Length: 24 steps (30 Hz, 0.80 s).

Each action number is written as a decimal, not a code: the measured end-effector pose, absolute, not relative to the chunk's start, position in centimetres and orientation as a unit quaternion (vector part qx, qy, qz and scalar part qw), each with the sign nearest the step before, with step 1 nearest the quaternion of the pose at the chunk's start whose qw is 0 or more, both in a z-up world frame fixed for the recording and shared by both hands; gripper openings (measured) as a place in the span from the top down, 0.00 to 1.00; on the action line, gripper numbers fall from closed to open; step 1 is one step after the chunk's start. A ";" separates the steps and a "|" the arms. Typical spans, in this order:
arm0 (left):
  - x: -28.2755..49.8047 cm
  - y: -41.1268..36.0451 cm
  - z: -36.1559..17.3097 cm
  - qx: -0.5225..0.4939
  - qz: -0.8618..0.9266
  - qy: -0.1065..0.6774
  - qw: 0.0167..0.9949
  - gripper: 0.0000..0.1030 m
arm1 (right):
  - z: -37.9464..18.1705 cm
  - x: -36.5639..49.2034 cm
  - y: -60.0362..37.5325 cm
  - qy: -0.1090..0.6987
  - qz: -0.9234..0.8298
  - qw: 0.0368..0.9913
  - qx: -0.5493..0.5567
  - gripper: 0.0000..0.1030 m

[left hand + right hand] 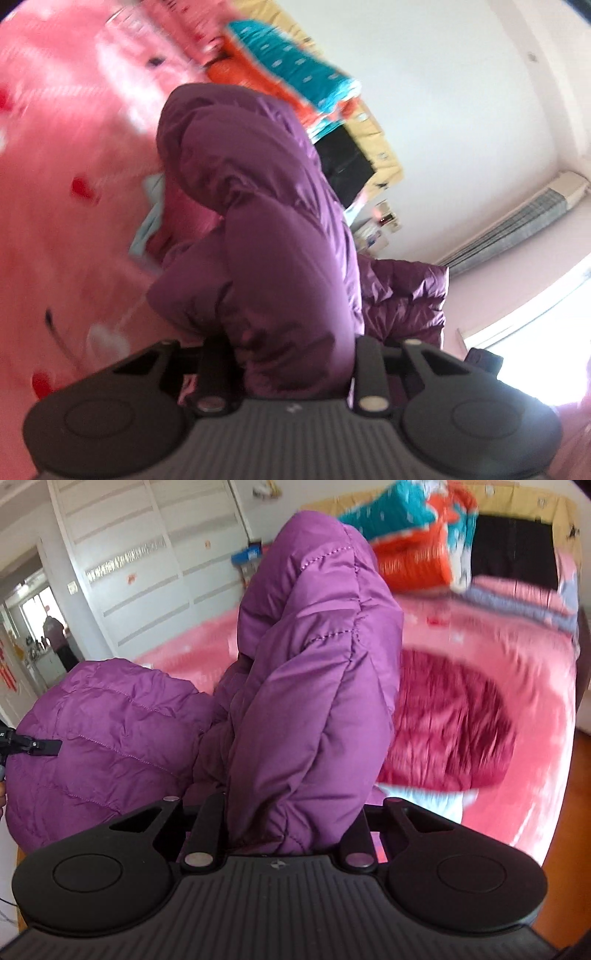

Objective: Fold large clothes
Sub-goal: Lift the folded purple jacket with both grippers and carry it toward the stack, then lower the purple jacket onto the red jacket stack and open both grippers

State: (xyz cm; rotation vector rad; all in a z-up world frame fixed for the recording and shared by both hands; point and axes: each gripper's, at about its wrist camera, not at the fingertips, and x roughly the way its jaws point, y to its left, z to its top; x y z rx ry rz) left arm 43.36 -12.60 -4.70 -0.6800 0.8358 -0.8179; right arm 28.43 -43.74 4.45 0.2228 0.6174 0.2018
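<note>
Both the left gripper [291,373] and the right gripper [288,823] were clamped on the purple puffer jacket [303,672], bunched above the pink bed [517,686] (maroon garment [450,731] at three o'clock), whose slick padded fabric could slip free.

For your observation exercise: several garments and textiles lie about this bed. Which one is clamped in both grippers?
The purple quilted jacket: it bunches up between each gripper's fingers, while the dark red garment and the teal-and-orange bedding lie on the bed.
</note>
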 end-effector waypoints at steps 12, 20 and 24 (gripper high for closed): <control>55.7 -18.6 8.5 -0.242 -0.459 0.259 0.815 0.72 | 17.8 34.3 -50.0 0.160 0.026 0.984 0.070 0.74; 63.1 -23.2 10.3 -0.233 -0.456 0.183 0.839 0.72 | 20.5 39.7 -52.9 0.055 -0.055 0.997 0.014 0.74; 65.8 -24.6 6.0 -0.249 -0.430 0.233 0.836 0.71 | 18.9 42.3 -56.0 0.064 -0.080 0.994 0.036 0.73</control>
